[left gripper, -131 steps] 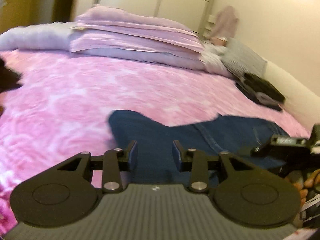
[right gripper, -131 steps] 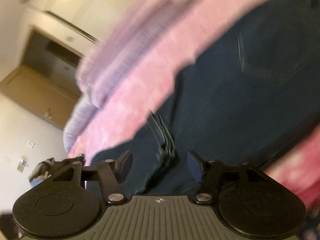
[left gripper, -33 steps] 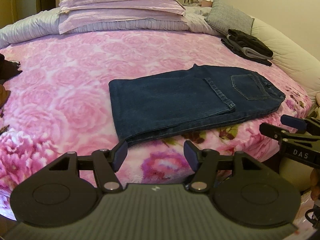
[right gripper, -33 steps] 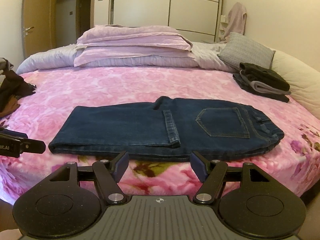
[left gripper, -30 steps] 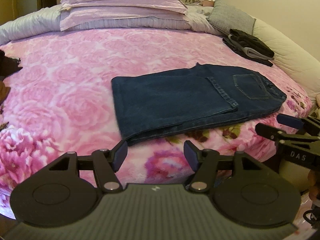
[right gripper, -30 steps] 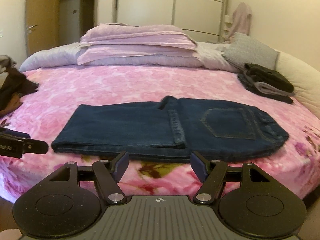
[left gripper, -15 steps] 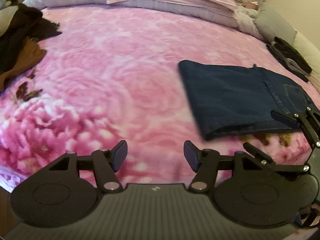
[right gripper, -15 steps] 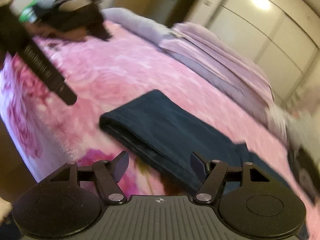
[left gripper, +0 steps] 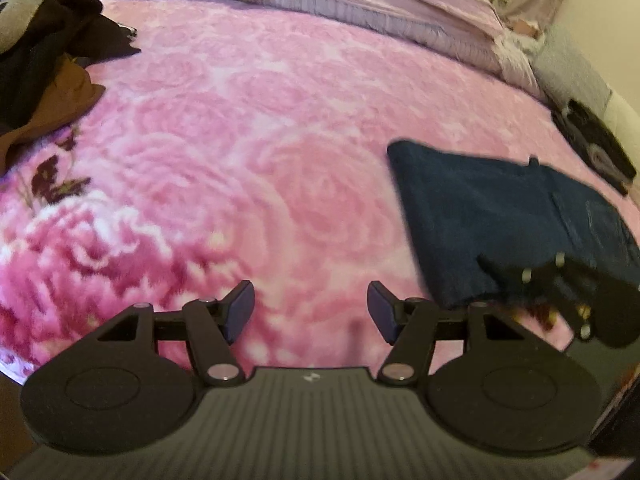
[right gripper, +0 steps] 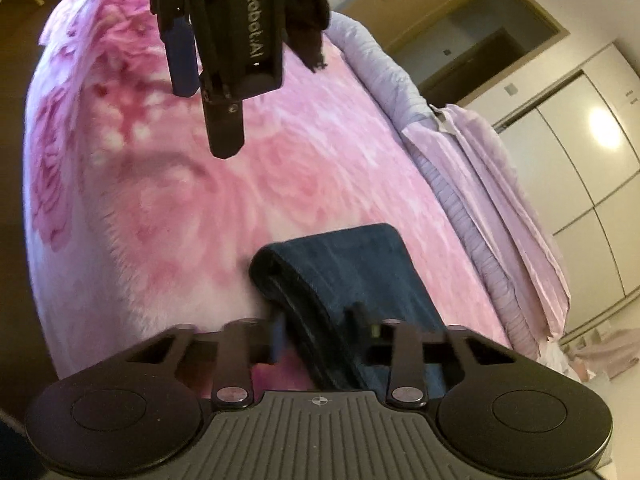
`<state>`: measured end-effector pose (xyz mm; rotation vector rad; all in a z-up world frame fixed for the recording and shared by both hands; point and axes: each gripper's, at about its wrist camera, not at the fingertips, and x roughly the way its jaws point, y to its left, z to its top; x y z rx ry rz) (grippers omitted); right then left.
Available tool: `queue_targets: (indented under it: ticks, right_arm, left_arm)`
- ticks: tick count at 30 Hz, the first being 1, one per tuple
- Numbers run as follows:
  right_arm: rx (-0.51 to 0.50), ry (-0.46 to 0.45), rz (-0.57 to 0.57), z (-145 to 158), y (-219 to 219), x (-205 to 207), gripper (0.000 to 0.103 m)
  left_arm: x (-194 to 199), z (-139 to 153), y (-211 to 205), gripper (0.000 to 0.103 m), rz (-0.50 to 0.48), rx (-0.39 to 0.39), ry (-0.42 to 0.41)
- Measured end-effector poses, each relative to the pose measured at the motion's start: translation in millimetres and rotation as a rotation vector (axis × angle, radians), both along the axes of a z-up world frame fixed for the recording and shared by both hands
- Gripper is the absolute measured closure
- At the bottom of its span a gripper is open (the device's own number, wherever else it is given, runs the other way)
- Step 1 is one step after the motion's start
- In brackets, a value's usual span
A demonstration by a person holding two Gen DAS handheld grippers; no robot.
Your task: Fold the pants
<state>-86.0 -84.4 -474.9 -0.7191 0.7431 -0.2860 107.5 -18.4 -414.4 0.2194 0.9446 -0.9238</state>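
Your right gripper (right gripper: 320,336) is closing, and the near edge of the jeans (right gripper: 352,280) already lies between its jaws at the folded end; blur hides whether the pads have bitten yet. That is the relation that matters: the jeans run away from this gripper along their long axis, toward the pillows (right gripper: 488,184), so whatever you lift folds along that line. This gripper points down at a shallow slant, rolled onto the stacked edge.

Your left gripper (left gripper: 310,312) stands half open with nothing in it, over bare pink blanket (left gripper: 248,168). The jeans lie to its right, apart from its jaws, so your right hand is the nearer one. The left tilts down more steeply.

Farther off, a heap of dark clothes (left gripper: 52,60) sits at the blanket's left edge.
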Motion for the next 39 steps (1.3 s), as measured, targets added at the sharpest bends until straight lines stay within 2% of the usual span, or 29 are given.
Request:
queue_targets:
  ticks: [1,4,6,12,15,18,20,22,23,24,26,28,30,33,35,36,37,38,39]
  right_arm:
    - [0.024,-0.041,-0.017,5,-3,-3,0.092]
    - [0.182,-0.225,-0.1,40,-22,-18,0.095]
    - [0.314,-0.387,-0.189,75,-45,-32,0.095]
    - [0.588,-0.82,-0.44,170,-140,-114,0.095]
    - [0.698,-0.983,-0.574,193,-197,-174,0.094]
    - [0.815,-1.117,-0.744,183,-253,-243,0.092]
    - [0.88,-1.154,-0.922,157,-290,-287,0.082]
    - [0.952,-1.146,-1.124,121,-319,-324,0.056]
    - [1.032,-1.142,-1.204,100,-336,-340,0.054]
    - [1.132,-1.162,-1.237,80,-347,-356,0.054]
    - [1.279,-1.279,-1.129,59,-355,-378,0.054]
    - [1.275,-1.319,-1.101,59,-361,-385,0.054]
    - [1.229,-1.29,-1.079,64,-367,-385,0.054]
    - [1.232,-1.147,-1.12,65,-384,-378,0.054]
    - [1.191,-1.073,-1.142,66,-393,-369,0.054]
    - [1.159,-1.04,-1.148,66,-396,-363,0.06]
    - [1.112,-0.992,-1.17,66,-391,-359,0.077]
    - [1.055,-0.94,-1.191,66,-386,-355,0.089]
    - [1.043,-0.938,-1.166,64,-381,-357,0.095]
  left_arm:
    - [2,3,-1,0.045,0.009,-0.014,-0.001]
    - [3,16,-7,0.045,0.022,-0.045,-0.034]
    - [0,24,-18,0.045,0.008,-0.061,-0.053]
    - [-32,49,-85,0.045,-0.134,-0.131,-0.076]
    - [-62,59,-129,0.044,-0.239,-0.168,-0.069]
    - [-98,57,-174,0.043,-0.34,-0.18,-0.044]
    - [-118,48,-201,0.042,-0.397,-0.174,-0.009]
    - [-137,35,-227,0.042,-0.449,-0.166,0.038]
    - [-146,29,-236,0.042,-0.468,-0.163,0.062]
    - [-153,23,-245,0.042,-0.48,-0.152,0.088]
    - [-161,13,-258,0.042,-0.483,-0.144,0.138]
    - [-164,4,-263,0.042,-0.472,-0.139,0.17]
    - [-164,0,-269,0.042,-0.462,-0.142,0.187]
    - [-160,-3,-271,0.041,-0.437,-0.148,0.181]
    - [-159,-4,-272,0.041,-0.422,-0.151,0.198]
    - [-160,-5,-272,0.041,-0.416,-0.154,0.21]
    - [-160,-6,-273,0.041,-0.409,-0.154,0.221]
    - [-162,-5,-271,0.041,-0.407,-0.157,0.227]
    - [-164,-4,-270,0.041,-0.41,-0.162,0.231]
